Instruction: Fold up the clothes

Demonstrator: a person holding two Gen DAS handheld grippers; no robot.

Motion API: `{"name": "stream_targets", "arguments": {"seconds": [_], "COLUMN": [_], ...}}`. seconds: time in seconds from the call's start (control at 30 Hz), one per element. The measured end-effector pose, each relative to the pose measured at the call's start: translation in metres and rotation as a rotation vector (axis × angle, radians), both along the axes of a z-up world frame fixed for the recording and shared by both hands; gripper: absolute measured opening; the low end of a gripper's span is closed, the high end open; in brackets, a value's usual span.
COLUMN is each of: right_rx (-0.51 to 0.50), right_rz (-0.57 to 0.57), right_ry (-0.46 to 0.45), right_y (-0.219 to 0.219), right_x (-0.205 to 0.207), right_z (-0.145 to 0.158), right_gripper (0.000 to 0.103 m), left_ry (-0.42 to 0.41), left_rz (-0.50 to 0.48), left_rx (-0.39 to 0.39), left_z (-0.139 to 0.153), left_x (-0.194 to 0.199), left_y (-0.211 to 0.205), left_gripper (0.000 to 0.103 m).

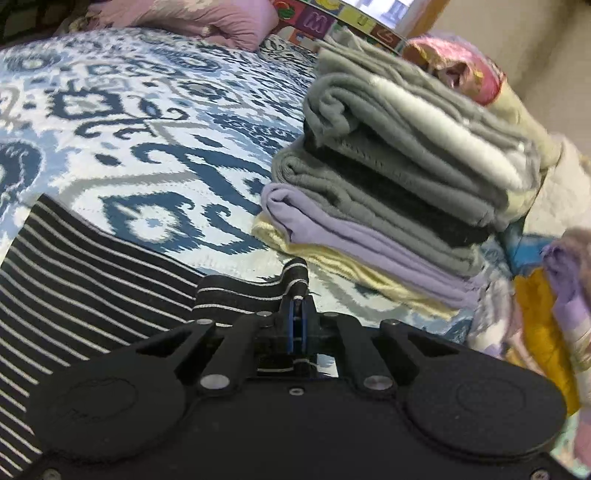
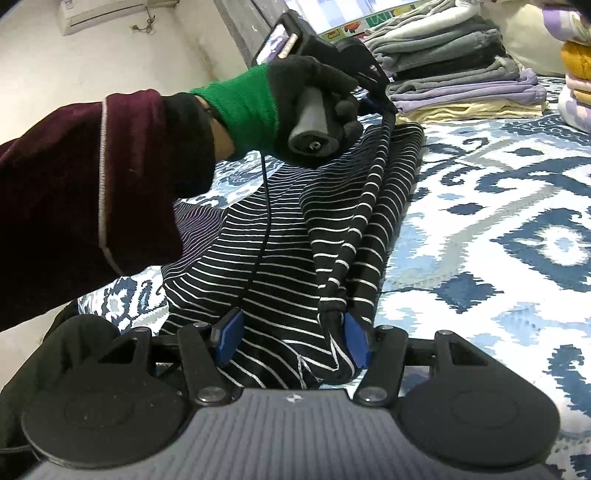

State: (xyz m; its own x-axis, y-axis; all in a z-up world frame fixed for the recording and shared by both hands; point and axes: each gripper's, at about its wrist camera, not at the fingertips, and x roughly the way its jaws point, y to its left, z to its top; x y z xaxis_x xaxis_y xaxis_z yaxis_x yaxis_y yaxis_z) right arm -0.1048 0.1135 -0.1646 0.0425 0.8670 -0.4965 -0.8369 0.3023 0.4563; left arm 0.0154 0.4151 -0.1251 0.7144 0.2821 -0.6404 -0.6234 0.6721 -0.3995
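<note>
Your work surface is a bed under a blue-and-white patterned quilt. The black garment with thin white stripes lies partly folded near the bed's near edge. Your left gripper has its fingers pinched closed on a fold of that garment. Your right gripper has its fingers spread apart, cloth bunched against the right one. A stack of folded grey, lilac and cream clothes sits toward the far side.

The striped garment lies on the bed; the stack of folded clothes sits beyond it, a pillow farther back.
</note>
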Motion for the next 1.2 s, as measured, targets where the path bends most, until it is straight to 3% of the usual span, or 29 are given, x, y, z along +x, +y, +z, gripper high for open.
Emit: {"name": "stream_targets", "arguments": {"seconds": [0.07, 0.13, 0.3, 0.43, 0.5, 0.73, 0.83, 0.93, 1.07, 1.2], "right_rx": [0.001, 0.005, 0.0, 0.014, 0.021, 0.045, 0.005, -0.004, -0.011, -0.015], "right_rz": [-0.005, -0.022, -0.099, -0.098, -0.097, -0.093, -0.094, -0.098, -0.096, -0.091], "right_ry": [0.008, 0.036, 0.08, -0.033, -0.09, -0.29, -0.244, -0.188, -0.169, -0.166], "right_y": [-0.001, -0.004, -0.02, -0.01, -0.005, 0.014, 0.016, 0.016, 0.016, 0.019], "right_x": [0.002, 0.005, 0.01, 0.002, -0.003, -0.018, -0.011, -0.003, -0.003, -0.003], "right_z": [0.0, 0.0, 0.0, 0.003, 0.005, 0.011, -0.001, -0.005, -0.009, -0.012], "right_gripper": [0.059, 0.059, 0.06, 0.053, 0.037, 0.025, 0.025, 0.025, 0.025, 0.025], "left_ry": [0.048, 0.082, -0.015, -0.017, -0.006, 0.053, 0.119, 0.278, 0.31, 0.313], "left_rz": [-0.042, -0.073, -0.059, -0.044, -0.079, -0.284, -0.313, -0.3, -0.312, -0.319], "left_rx": [0.038, 0.057, 0.092, 0.139, 0.177, 0.291, 0.366, 0.411, 0.452, 0.399], "left_z": [-0.004, -0.006, 0.014, 0.024, 0.026, 0.013, 0.001, -0.024, -0.028, -0.021], "left_x": [0.01, 0.016, -0.019, -0.048, -0.053, -0.015, 0.011, 0.032, 0.038, 0.038], "left_y": [-0.004, -0.005, 0.007, 0.021, 0.019, -0.019, -0.027, -0.026, -0.03, -0.02], "left_gripper": [0.004, 0.023, 0.027, 0.027, 0.027, 0.027, 0.027, 0.026, 0.027, 0.027]}}
